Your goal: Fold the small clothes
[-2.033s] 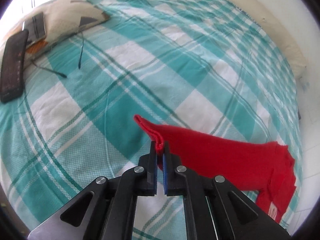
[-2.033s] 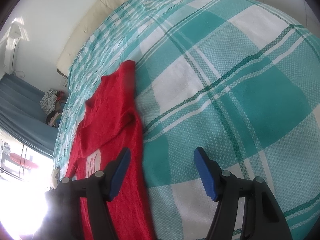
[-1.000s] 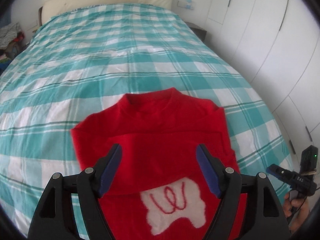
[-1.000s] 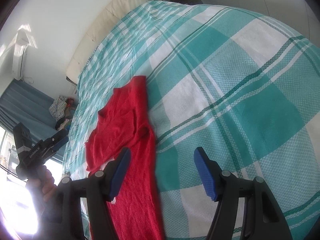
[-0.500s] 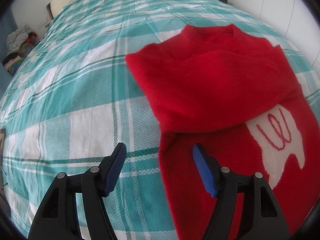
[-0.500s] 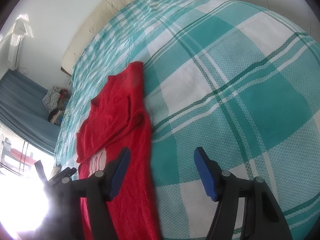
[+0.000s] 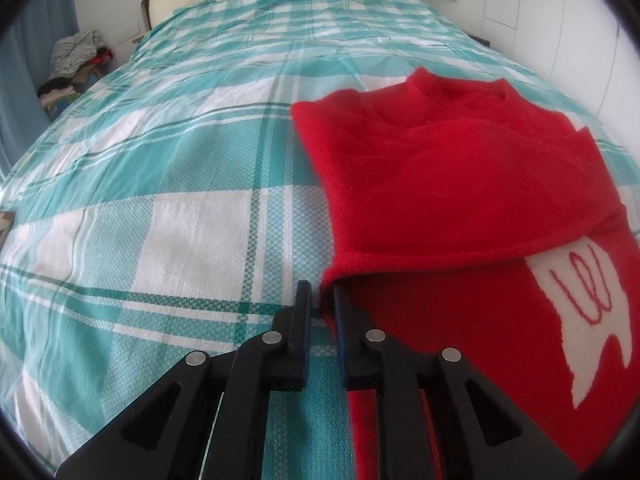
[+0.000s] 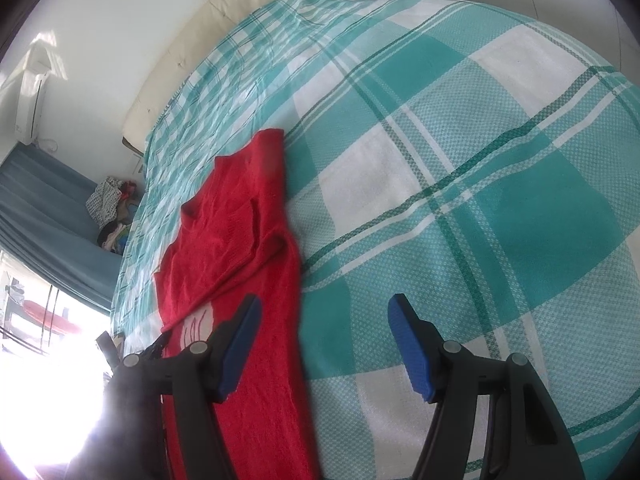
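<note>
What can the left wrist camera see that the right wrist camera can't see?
Only the left wrist view shows the left gripper pinching the red sweater at its folded edge, plus the whole white patch with a red squiggle. Only the right wrist view shows the right gripper, open and holding nothing, and a bright window. Both show the sweater, the checked bedspread and a clothes pile beside the bed.

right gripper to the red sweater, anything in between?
Nothing visible. The right gripper hangs open over the sweater edge and bare bedspread. The left gripper is shut on the sweater's folded edge.
</note>
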A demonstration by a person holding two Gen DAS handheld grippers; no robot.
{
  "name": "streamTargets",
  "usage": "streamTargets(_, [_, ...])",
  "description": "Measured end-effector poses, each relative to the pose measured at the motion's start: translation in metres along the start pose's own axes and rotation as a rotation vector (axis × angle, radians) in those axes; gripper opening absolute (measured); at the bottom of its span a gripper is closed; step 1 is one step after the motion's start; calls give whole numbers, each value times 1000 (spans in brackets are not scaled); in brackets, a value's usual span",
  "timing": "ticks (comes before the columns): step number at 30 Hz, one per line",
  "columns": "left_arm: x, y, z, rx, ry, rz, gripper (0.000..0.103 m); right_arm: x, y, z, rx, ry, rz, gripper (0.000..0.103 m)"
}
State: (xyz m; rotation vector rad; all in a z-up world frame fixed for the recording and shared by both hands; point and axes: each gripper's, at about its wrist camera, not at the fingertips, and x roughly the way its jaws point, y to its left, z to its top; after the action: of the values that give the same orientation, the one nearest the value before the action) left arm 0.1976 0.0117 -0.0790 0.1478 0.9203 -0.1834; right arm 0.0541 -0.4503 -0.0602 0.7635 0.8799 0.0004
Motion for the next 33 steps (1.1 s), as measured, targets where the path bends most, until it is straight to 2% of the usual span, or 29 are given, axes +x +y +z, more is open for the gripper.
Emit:
streamTargets(1, [-6,4,-2,-24,8,6,29,-1,1,0,-12,-6,-6,65])
streamTargets(2, [-14,9,-4,-52,15,18,52,-3,2,0,-24,-14,-15,65])
streamTargets(3, [-24,15,-8,-84,12,24,69,-6,2,0,-30,-23,-22,65])
streamTargets(6, [-65,39,-21,-189,-54,-1,86,-15,0,4,-23,-54,-25,65])
streamTargets(7, [-77,47,-25,-226,-71,2,89,-19,0,5,-20,-65,-22,65])
streamTargets(11, [-117,71,-34,-319,-114,39,91,-35,10,8,-72,-126,-38,65])
streamTargets(16, [-148,70,-23,-329,-165,67,97,-54,33,4,-212,-245,-153,66])
streamTargets(20, [-142,63,-18,-336,-191,-1,98,-62,42,1,-277,-318,-220,69])
streamTargets(23, [-125,60,-26,-325,-214,2,98,-61,46,0,-316,-340,-238,69])
streamTargets(25, [-112,59,-32,-320,-183,39,98,-61,49,-3,-337,-351,-250,69])
streamTargets(26, [-108,60,-32,-336,-150,37,98,-61,50,-4,-351,-356,-259,70])
streamTargets(27, [-107,62,-30,-349,-139,1,98,-59,52,-5,-364,-357,-266,71])
streamTargets(28, [-108,62,-29,-353,-144,-32,98,-58,53,-7,-373,-357,-271,72])
streamTargets(31, [-113,59,-26,-348,-160,-15,98,-51,57,-7,-386,-345,-267,72])
streamTargets(33, [-113,58,-27,-354,-152,-29,98,-45,62,-8,-405,-335,-274,72])
